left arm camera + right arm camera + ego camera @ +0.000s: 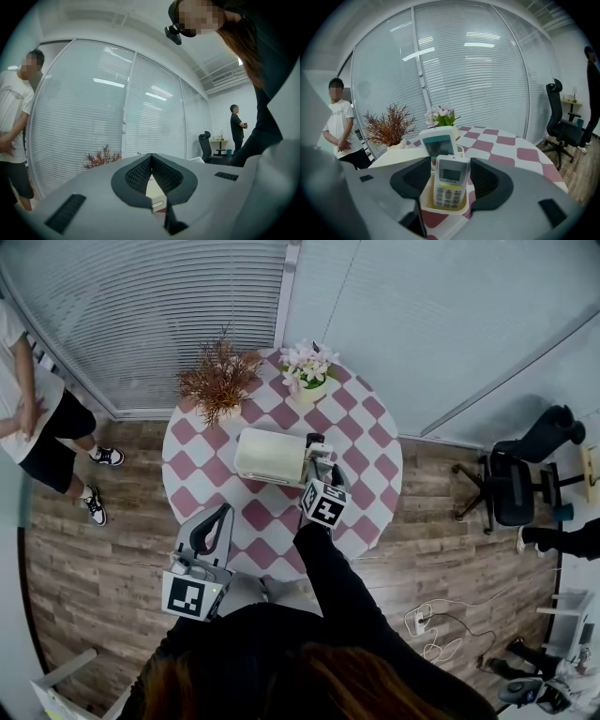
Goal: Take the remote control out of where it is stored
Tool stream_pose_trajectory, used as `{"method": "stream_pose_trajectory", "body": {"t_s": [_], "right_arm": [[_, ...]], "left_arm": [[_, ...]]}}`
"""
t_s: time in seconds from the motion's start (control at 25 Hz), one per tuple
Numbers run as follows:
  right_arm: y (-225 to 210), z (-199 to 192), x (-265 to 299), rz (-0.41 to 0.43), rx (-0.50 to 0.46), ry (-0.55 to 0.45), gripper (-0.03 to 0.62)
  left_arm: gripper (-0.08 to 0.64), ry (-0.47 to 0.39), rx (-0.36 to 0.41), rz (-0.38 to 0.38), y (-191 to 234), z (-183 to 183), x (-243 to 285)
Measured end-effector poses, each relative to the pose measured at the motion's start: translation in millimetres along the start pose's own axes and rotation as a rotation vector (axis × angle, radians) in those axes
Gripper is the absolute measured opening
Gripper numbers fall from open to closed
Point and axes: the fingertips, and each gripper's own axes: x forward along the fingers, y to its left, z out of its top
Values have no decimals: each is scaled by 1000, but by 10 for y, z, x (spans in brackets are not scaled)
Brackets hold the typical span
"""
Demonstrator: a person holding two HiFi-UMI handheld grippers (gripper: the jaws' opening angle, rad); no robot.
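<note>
Left tool (151, 159): clenched on nothing, pads meeting at the tips. It hangs back at the near edge of the table (506, 152), well short of the holder. Parked there, I'd say, to leave the other side room to work.

Right tool (451, 178): released, jaws spread wide and tipped down at the holder, 1 on each side of the front remote. Neither pad touches it that I can see. That looks like the line-up for a pinch.

Remote control (451, 187): right between the right tool's jaws, standing upright in the front pocket, screen on top, lower keys sunk behind the rim. Not out yet, so the task has its main move to come.

Holder (443, 209): cream, on the table just below and ahead of the right tool. Its low wall leaves the remote's upper half standing proud, and that is the part the jaws flank.

Second remote (438, 144): just beyond the first, teal-faced and taller, in the pocket behind. It sits close, so jaws pushed too deep could catch both.

Cream box (270, 456): to the right tool's left, against the holder. Whether the 2 are 1 piece, I cannot tell.

Flowers (440, 115): past the holder, in line with the right tool and well clear of the lift.

Dried plant (390, 124): further off to its left, also clear.

Far side: window blinds (478, 70) behind everything, a person (340, 126) standing far left, an office chair (560, 119) off to the right.
</note>
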Motion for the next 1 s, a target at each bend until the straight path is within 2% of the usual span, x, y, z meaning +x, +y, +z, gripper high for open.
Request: {"method": "stream_pose_trajectory", "body": {"t_s": [0.24,1.0], "right_arm": [[-28,-48,69,-13,1,17,250],[240,164,-146,64,-199,-61,241]], "left_arm": [[6,8,2,-4,32,4,39],[6,4,-1,-16,15,5,114]]}}
